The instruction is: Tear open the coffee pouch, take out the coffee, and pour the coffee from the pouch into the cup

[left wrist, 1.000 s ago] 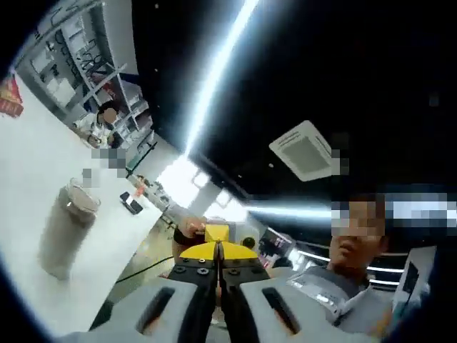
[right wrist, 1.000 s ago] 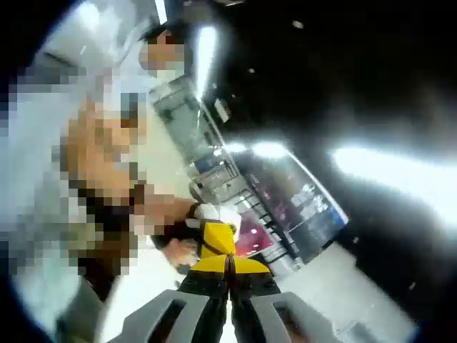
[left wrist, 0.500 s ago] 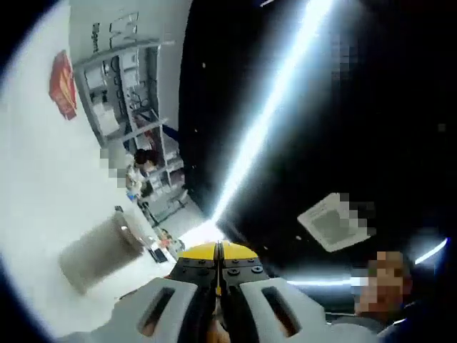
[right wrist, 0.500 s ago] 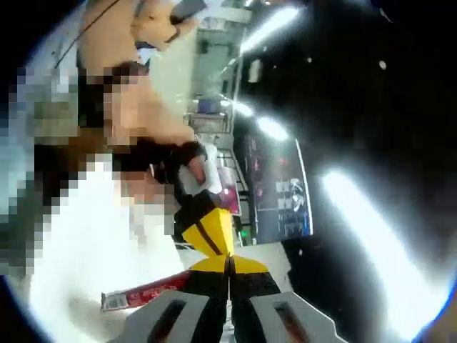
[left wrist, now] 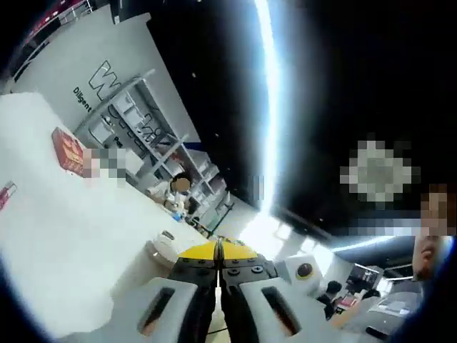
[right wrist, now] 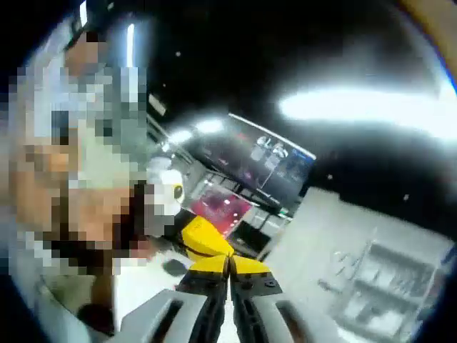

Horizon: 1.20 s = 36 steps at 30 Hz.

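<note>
The right tool [right wrist: 230, 261] has its jaws pressed together on the yellow pouch [right wrist: 205, 239]. The pouch sticks out past the tips and leans toward 10 o'clock in the right gripper view, its long axis running from the jaw tips up and away to the left. Whether it is torn open I cannot tell; the picture is blurred. Just beyond it, toward 9 o'clock, sits a white object with a yellow dot [right wrist: 166, 196].

The left tool [left wrist: 218, 259] also has its jaws pressed together, with a sliver of yellow [left wrist: 218, 249] showing right at the tips; I cannot tell how that piece lies. In the left gripper view the white desk [left wrist: 64, 236] spreads out toward 8 o'clock. On it a red box [left wrist: 68, 150] lies far off at 10 o'clock, and a pale round cup [left wrist: 164, 245] sits near the tool tips at about 10 o'clock, seen side-on, so its contents are hidden. Shelving [left wrist: 143, 136] stands behind the desk, and a person [left wrist: 176, 190] sits there.
</note>
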{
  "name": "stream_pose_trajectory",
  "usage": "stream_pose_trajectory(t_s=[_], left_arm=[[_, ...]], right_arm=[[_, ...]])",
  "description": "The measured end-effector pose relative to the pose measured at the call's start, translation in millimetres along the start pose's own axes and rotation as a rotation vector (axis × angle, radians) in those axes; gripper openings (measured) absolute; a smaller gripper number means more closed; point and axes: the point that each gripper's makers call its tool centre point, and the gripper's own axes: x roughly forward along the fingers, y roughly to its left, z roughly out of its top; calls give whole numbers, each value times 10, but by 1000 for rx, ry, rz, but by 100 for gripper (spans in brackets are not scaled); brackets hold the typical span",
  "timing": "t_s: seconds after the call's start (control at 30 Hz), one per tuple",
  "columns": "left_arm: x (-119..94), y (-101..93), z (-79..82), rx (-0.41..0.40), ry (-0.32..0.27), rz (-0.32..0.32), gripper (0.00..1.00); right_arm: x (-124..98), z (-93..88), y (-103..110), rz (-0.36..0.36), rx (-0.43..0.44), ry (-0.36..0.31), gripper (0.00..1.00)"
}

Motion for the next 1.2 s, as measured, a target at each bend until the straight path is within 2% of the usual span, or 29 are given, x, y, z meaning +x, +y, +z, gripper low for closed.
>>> stream_pose_trajectory(t_s=[0.1,0.13,0.17,0.23,0.3,0.33,0.37,0.4,0.43,0.53,0.6,0.7,0.77,0.97,1.07,1.2], left_arm=[[-2,44,64,32,80,-11,2],[-1,26,22,34,136,-21,2],[4,43,44,63,147,-11,2],[7,-10,-45,82,238,-28,2],[20,-45,-75,115,275,-32,2],[18,-66,-133,118,325,-40,2],[26,-71,-145,148,344,-30,2],[34,-83,-142,149,349,-33,2],[13,-129,-210,148,390,-49,2],[20,-162,-256,165,419,-51,2],[23,-161,-264,174,415,-46,2],[52,-157,-201,182,358,-28,2],[81,-128,-141,214,303,11,2],[136,-23,-20,328,156,140,1],[170,30,4,402,97,210,1],[201,36,5,442,47,237,1]], right_arm=[[-38,-22,74,98,161,5,12],[-55,-29,99,121,196,12,13],[-75,-66,117,153,233,30,12],[-103,-99,162,207,273,48,12],[-129,-109,252,281,338,63,12],[-141,-96,274,305,367,59,11],[-172,-72,352,360,404,56,11],[-194,-85,377,385,395,68,10],[-200,-72,398,389,406,65,9],[-239,-76,450,406,397,83,6],[-248,-71,434,396,397,86,4],[-214,-72,347,325,431,91,2],[-179,-79,286,269,461,92,1],[-64,-166,78,95,518,32,0],[-49,-222,19,44,550,3,0],[-65,-247,-29,4,574,-19,0]])
